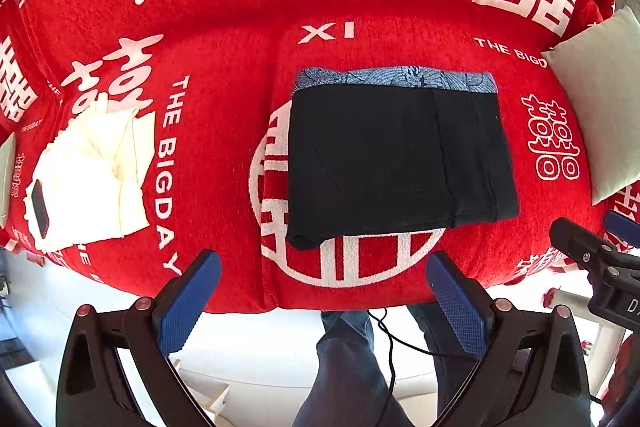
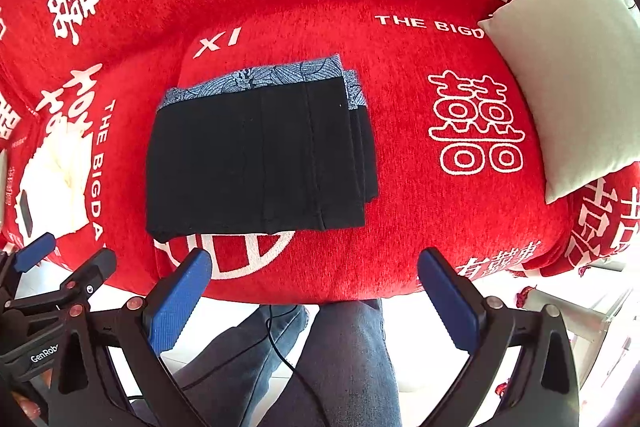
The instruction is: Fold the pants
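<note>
The black pants [image 1: 396, 159] lie folded into a flat rectangle on the red sofa seat [image 1: 224, 187], with a blue patterned waistband [image 1: 392, 79] along the far edge. They also show in the right wrist view [image 2: 256, 163]. My left gripper [image 1: 324, 303] is open and empty, held off the seat's front edge, below the pants. My right gripper [image 2: 316, 303] is open and empty, also off the front edge, slightly right of the pants. The right gripper shows at the right edge of the left wrist view [image 1: 596, 259]; the left gripper shows at the left of the right wrist view [image 2: 60, 263].
A pile of folded cream cloth [image 1: 92, 179] with a dark phone [image 1: 40, 211] on it lies at the seat's left. A pale cushion [image 2: 576, 75] leans at the right. The person's jeans-clad legs [image 2: 340, 359] and a black cable [image 1: 392, 343] are below, over a white floor.
</note>
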Demonstrator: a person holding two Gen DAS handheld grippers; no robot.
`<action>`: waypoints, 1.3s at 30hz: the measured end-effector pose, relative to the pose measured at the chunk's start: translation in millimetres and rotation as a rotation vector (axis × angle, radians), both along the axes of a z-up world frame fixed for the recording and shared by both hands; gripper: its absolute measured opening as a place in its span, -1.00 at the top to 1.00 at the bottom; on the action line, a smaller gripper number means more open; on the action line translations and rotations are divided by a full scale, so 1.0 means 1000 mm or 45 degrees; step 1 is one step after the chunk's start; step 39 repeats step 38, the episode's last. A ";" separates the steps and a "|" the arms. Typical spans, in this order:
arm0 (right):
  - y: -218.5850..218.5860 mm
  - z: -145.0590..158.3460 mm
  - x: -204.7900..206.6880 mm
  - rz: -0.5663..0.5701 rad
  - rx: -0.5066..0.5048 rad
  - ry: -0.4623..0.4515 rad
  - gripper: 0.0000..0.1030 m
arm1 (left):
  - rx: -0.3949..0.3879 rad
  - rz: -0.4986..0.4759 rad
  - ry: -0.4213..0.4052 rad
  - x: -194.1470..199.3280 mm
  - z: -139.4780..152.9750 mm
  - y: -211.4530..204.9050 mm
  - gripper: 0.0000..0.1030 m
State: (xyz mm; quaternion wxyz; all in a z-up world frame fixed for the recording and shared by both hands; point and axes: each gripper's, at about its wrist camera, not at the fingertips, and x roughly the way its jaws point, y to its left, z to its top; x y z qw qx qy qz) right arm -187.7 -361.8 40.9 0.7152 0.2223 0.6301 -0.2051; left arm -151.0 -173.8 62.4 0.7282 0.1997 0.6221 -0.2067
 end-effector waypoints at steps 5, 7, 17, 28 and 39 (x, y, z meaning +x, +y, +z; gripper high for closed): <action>0.003 0.004 0.004 0.020 -0.028 -0.008 -0.99 | 0.001 -0.005 -0.021 0.001 0.003 0.000 -1.00; 0.004 0.006 0.005 0.027 -0.034 -0.013 -0.99 | 0.000 -0.008 -0.030 0.001 0.004 0.000 -1.00; 0.011 0.007 0.009 0.062 -0.055 -0.010 -0.99 | 0.011 -0.026 -0.046 0.000 0.006 0.000 -1.00; 0.015 0.005 0.008 0.085 -0.069 0.001 -0.99 | 0.044 -0.046 -0.057 -0.007 0.003 -0.001 -1.00; 0.015 0.005 0.006 0.085 -0.069 -0.002 -0.99 | 0.003 -0.057 -0.094 -0.011 0.008 0.000 -1.00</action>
